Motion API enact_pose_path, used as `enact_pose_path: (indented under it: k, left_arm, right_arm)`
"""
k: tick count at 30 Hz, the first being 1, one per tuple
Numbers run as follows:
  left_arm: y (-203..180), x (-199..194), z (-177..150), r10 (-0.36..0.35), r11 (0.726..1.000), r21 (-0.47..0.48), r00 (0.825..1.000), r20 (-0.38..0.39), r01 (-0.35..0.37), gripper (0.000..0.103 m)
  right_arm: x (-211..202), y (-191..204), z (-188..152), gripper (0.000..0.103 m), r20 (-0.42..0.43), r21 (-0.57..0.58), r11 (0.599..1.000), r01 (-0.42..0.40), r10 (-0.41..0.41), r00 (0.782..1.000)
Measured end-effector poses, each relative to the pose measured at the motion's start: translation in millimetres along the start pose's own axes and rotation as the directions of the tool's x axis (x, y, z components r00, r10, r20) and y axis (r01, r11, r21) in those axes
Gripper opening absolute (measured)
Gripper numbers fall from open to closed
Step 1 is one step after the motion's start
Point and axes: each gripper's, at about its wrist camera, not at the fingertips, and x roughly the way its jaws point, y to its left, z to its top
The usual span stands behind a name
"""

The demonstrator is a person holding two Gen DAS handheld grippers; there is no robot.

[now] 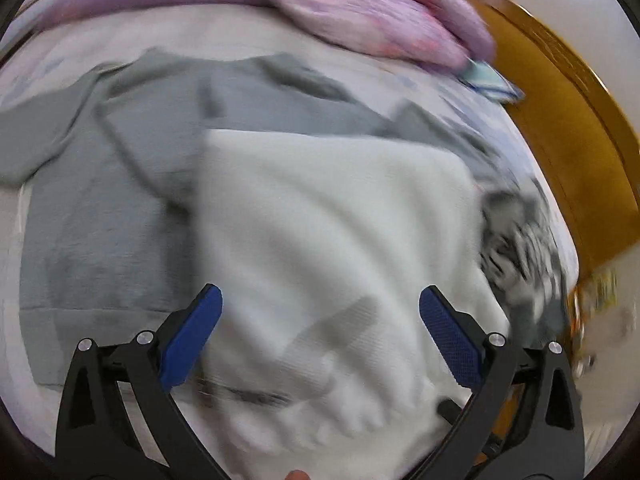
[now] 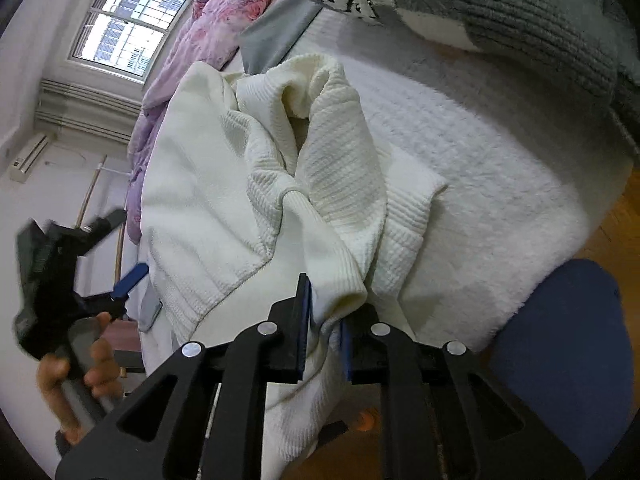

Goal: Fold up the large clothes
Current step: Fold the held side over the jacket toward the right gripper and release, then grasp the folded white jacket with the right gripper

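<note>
Left wrist view: left tool point(image 1: 320, 320) spread wide, empty, hovering above the white sweater point(image 1: 328, 232), which lies on the bed straight ahead, over a grey top point(image 1: 104, 208).

Right wrist view: right tool point(image 2: 324, 320) clamped on a sweater fold, lifting it at the bed's near edge; left tool point(image 2: 80, 280) off leftward.

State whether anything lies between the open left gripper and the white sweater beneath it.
Nothing visible does. The left gripper hangs open directly over the white sweater, with no object between; the grey sweater lies off to one side.
</note>
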Motion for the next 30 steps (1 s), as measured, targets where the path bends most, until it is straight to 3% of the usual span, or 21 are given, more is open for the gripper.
enact_pose_path:
  k: [3,6,8,11,13,14,17,18,21,26,30]
  left_arm:
    - [19.5,29.5,6.8,-0.029,0.999,-0.039,0.993,-0.117,0.024,0.099]
    - [26.5,55.1,4.3,-0.017,0.999,-0.033,0.987,-0.162,0.012,0.099]
    - [25.4,59.3,1.0,-0.026,0.999,-0.045,0.988,-0.154,0.020,0.099]
    - [17.8,58.9,0.4,-0.007,1.000,-0.005,0.989,-0.147,0.006,0.099]
    - [13.7,61.2,1.1,0.001,1.000,0.017,0.989,-0.150,0.001,0.099]
    - [12.9,62.7,-0.3,0.000,1.000,0.017,0.988,-0.152,0.002,0.099]
    - [15.1,63.7,-2.0,-0.013,1.000,0.015,0.989,-0.150,0.016,0.099]
    - [14.5,65.2,-1.4,-0.017,1.000,0.017,0.989,-0.147,0.020,0.099]
    - [20.0,61.4,-5.2,-0.033,0.999,0.020,0.989,-0.142,0.036,0.099]
    - [31.6,32.0,-2.7,-0.100,0.995,0.000,0.988,-0.118,0.100,0.099]
    - [37.4,-3.4,10.6,-0.133,0.991,-0.010,0.990,-0.037,0.133,0.099]
  right_arm:
    - [-13.4,8.3,1.1,0.017,-0.033,-0.008,1.000,0.001,-0.001,0.999]
    - [-35.7,30.3,4.0,0.017,0.005,-0.111,0.994,0.014,-0.014,1.000]
    - [-49.2,43.8,5.2,0.017,0.059,-0.182,0.981,0.067,-0.057,0.997]
    - [-75.0,68.5,9.4,0.017,0.198,-0.277,0.945,0.173,-0.120,0.973]
    - [-68.5,83.3,20.1,0.017,0.209,-0.333,0.930,0.158,-0.091,0.974]
    - [-64.6,87.4,21.9,0.017,0.201,-0.343,0.928,0.145,-0.078,0.976]
    - [-23.3,94.9,29.6,0.010,0.068,-0.396,0.914,0.091,-0.070,0.995]
    - [0.5,90.8,32.6,0.003,0.009,-0.401,0.911,0.096,-0.101,0.995]
    - [46.8,66.9,34.0,0.000,-0.059,-0.402,0.896,0.189,-0.231,0.971]
    - [57.6,47.0,38.7,0.000,-0.097,-0.338,0.923,0.184,-0.229,0.969]
    - [42.7,52.6,47.2,0.000,-0.151,-0.314,0.938,0.144,-0.199,0.968]
